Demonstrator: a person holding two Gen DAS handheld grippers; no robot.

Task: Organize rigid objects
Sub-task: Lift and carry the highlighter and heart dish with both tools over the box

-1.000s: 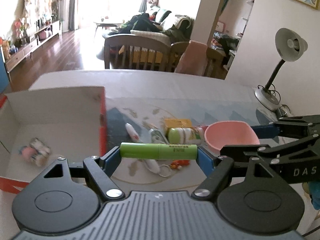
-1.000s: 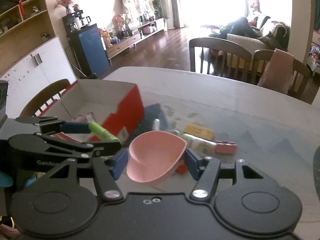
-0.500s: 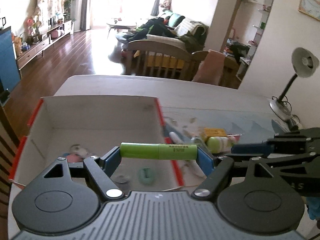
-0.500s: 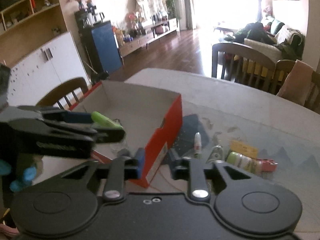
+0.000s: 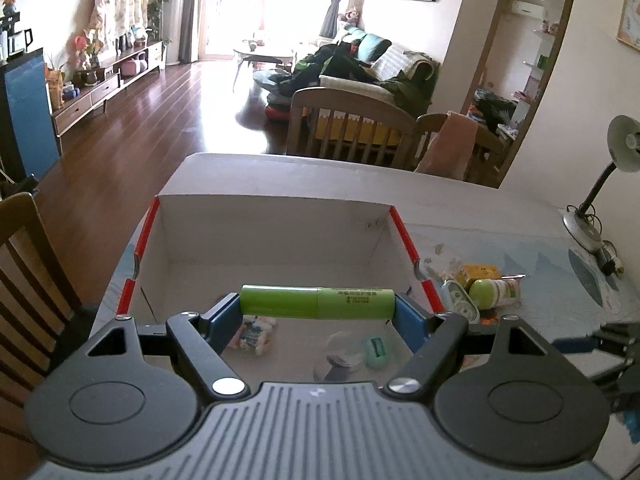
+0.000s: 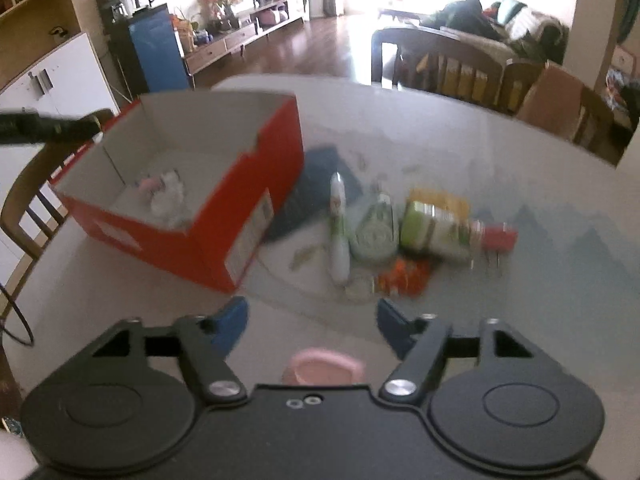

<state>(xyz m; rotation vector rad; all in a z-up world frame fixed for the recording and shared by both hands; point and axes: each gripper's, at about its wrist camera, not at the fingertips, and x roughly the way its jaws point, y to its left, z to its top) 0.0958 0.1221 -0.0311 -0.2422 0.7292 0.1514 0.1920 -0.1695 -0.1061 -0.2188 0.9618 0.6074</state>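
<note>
**Over the red box, a green tube held end to end**

Across the left wrist view, a pale counter [image 5: 460, 200] runs toward wooden chairs, a sofa and a bright window; a desk lamp [image 5: 608, 184] stands at the right edge. Small print on the green tube [image 5: 316, 302] is too fine to read. The left gripper [image 5: 316, 312] has its fingers spread wide and clamped on the tube's two ends, above the open red box [image 5: 272, 232], where small items lie on the floor at lower centre.

From the right wrist view, blurred, the box sits at left and a cluster including a green-capped bottle [image 6: 436, 228] lies at centre on the counter. The right gripper [image 6: 312, 320] fingers have just been opening and stand apart with nothing between them. A pink bowl [image 6: 324, 368] lies below them at the frame's lower centre.
</note>
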